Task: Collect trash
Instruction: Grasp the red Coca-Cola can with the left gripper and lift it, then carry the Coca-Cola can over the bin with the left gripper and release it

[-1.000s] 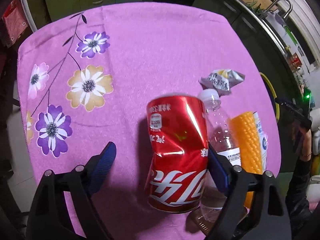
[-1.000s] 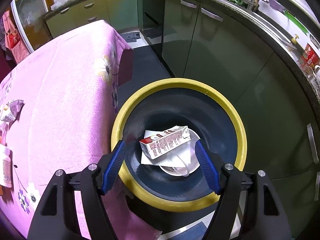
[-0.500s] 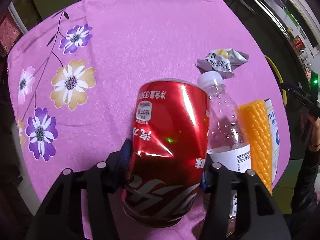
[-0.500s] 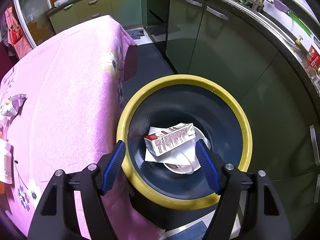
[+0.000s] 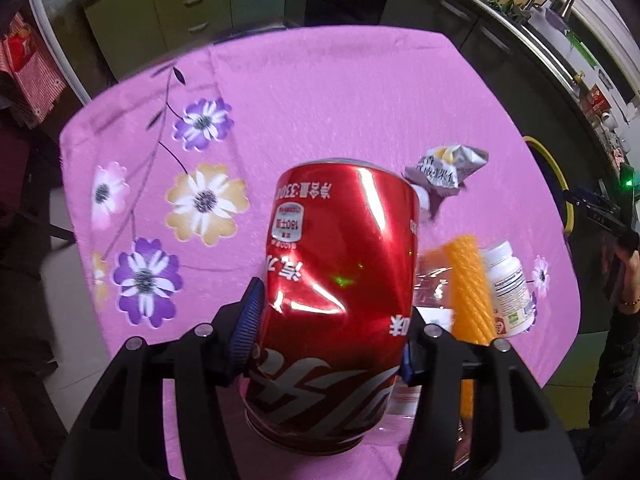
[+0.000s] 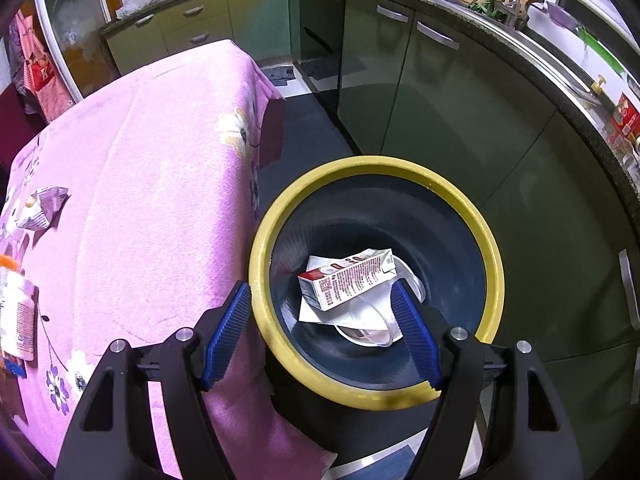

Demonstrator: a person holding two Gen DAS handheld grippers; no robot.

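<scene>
Blue ribbed pads of the left gripper clamped on a red can, jaws having just closed in on it; can upright between the fingers, above the pink flowered tablecloth. Dented, glossy, white lettering upside down. Just to its right on the cloth: an orange ribbed item, a white pill bottle, a crumpled silver wrapper. Right gripper spread wide and empty over the yellow-rimmed bin, a small carton inside.
</scene>
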